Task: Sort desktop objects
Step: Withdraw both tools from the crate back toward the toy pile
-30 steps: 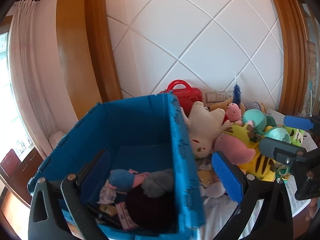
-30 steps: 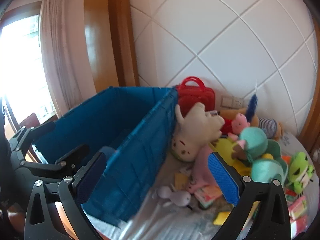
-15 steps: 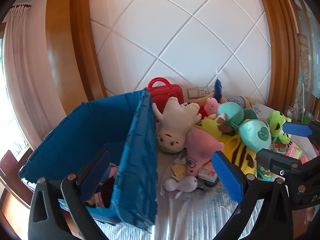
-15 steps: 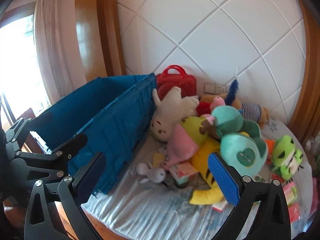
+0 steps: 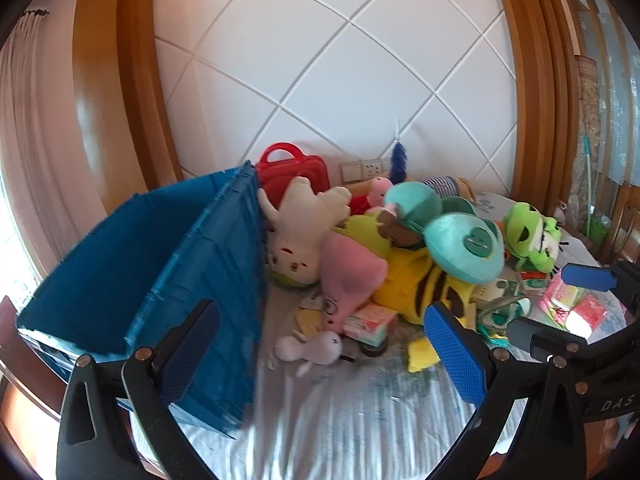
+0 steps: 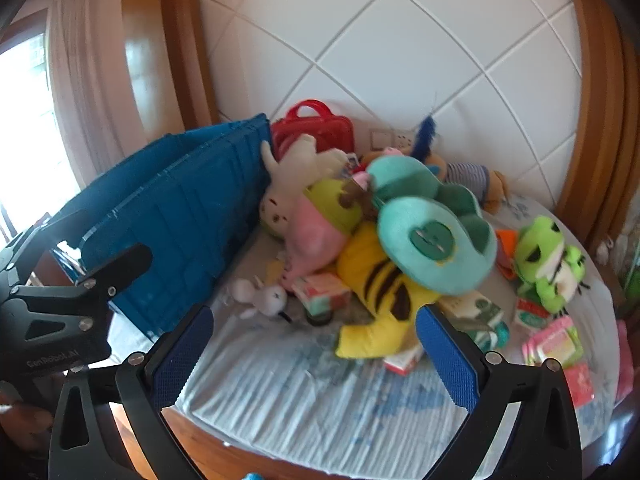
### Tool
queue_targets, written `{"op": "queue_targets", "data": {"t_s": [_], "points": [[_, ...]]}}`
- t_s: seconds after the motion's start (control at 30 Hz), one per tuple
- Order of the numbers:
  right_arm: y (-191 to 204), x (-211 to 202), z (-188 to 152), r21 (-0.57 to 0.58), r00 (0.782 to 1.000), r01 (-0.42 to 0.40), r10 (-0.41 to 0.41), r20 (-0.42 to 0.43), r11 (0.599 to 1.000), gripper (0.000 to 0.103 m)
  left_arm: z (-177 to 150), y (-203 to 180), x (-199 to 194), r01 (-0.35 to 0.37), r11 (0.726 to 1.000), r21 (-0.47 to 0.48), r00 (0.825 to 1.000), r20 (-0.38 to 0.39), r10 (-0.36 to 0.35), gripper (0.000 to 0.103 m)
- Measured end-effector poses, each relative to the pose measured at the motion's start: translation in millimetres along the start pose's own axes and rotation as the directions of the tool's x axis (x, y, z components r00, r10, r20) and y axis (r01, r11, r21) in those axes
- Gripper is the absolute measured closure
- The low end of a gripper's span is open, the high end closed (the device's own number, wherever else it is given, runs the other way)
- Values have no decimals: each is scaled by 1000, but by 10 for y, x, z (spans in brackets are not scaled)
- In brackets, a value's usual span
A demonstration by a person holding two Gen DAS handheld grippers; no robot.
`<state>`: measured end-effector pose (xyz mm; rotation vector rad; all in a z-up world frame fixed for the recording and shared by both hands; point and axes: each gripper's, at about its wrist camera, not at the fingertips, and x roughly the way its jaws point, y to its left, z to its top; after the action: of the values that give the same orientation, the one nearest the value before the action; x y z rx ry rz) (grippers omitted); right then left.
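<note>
Little of the sorting can be judged done: the blue crate at the left shows no contents from here, while the plush pile at frame centre and the small packets at lower right remain on the table. Both the left gripper and the right gripper are spread wide, holding and touching nothing.

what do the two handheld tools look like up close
Both match: the left tool and right tool have black slotted finger frames with silver screws, and flat blue pads with a fine dotted grip texture. Pale lettering marks the bodies, partly unreadable.
</note>
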<state>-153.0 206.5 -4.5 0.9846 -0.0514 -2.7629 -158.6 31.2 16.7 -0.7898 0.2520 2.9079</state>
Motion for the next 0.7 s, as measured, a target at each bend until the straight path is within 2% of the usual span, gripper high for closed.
{"op": "queue_targets", "data": {"t_s": [0.27, 0.7], "points": [[-313, -22, -325, 43, 999, 37, -36, -18, 998, 0, -216, -319, 124, 34, 999, 18, 999, -22, -34, 0], [-666, 163, -709, 112, 986, 149, -139, -92, 982, 0, -507, -443, 517, 90, 994, 56, 995, -58, -87, 0]]}}
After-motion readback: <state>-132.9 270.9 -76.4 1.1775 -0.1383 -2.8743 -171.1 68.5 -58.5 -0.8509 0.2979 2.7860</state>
